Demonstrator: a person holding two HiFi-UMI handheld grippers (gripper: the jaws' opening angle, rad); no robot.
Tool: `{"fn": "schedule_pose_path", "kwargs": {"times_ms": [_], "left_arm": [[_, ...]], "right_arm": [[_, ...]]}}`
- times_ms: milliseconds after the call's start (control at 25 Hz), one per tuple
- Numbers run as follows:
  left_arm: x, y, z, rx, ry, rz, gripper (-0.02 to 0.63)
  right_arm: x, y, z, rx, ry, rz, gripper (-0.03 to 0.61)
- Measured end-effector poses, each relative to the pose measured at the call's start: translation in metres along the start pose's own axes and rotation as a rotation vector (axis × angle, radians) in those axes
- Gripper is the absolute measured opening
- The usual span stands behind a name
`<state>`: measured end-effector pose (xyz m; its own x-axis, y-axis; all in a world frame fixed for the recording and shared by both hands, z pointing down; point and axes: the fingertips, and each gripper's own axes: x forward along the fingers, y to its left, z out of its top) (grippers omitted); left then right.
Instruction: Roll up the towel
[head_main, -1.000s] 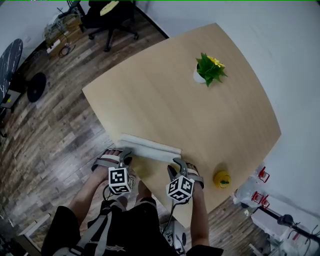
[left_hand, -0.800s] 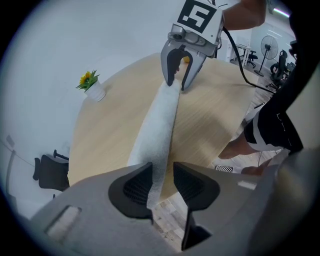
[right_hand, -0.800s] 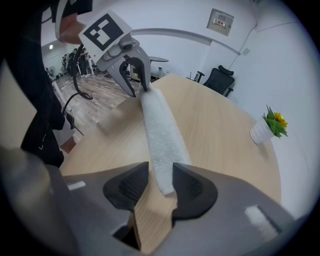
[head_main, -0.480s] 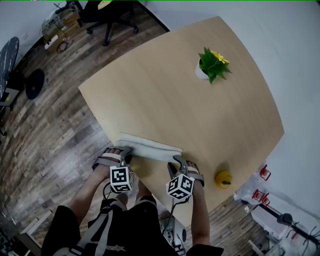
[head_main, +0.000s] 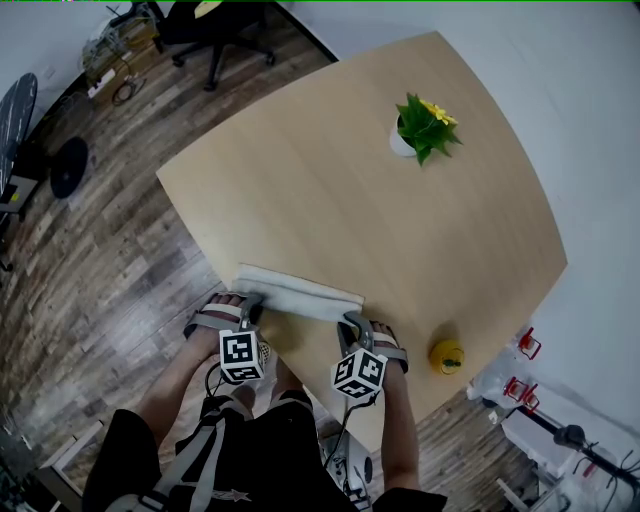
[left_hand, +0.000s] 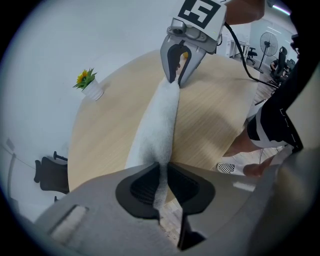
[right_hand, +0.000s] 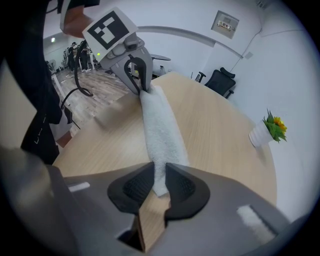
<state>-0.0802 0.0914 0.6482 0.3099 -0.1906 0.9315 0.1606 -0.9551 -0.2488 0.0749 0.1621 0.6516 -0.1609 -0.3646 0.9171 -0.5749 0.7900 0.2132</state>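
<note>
A white towel (head_main: 298, 293), folded into a long narrow strip, lies along the near edge of the wooden table (head_main: 400, 230). My left gripper (head_main: 250, 312) is at its left end and my right gripper (head_main: 350, 322) at its right end. Both sets of jaws have just been closing. In the left gripper view the towel (left_hand: 155, 125) runs into my left gripper (left_hand: 161, 184), and the pads pinch it. In the right gripper view the towel's end (right_hand: 162, 135) sits squeezed between the pads of my right gripper (right_hand: 159, 186).
A small potted plant (head_main: 422, 128) with yellow flowers stands at the far side of the table. A yellow object (head_main: 446, 356) sits near the table's right front edge. An office chair (head_main: 205, 30) stands on the wooden floor beyond the table.
Towel and grippers keep their places at the table's near edge. The fingers at both ends of the towel look drawn closer together.
</note>
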Motion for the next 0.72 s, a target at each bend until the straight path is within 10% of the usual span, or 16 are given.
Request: {"fn": "schedule_pose_path", "kwargs": {"times_ms": [720], "left_arm": [[-0.026,-0.044,-0.007,0.047,0.018,-0.068,0.063]], "right_arm": [[-0.026,0.058,-0.008,0.106,0.028,0.090,0.075]]}}
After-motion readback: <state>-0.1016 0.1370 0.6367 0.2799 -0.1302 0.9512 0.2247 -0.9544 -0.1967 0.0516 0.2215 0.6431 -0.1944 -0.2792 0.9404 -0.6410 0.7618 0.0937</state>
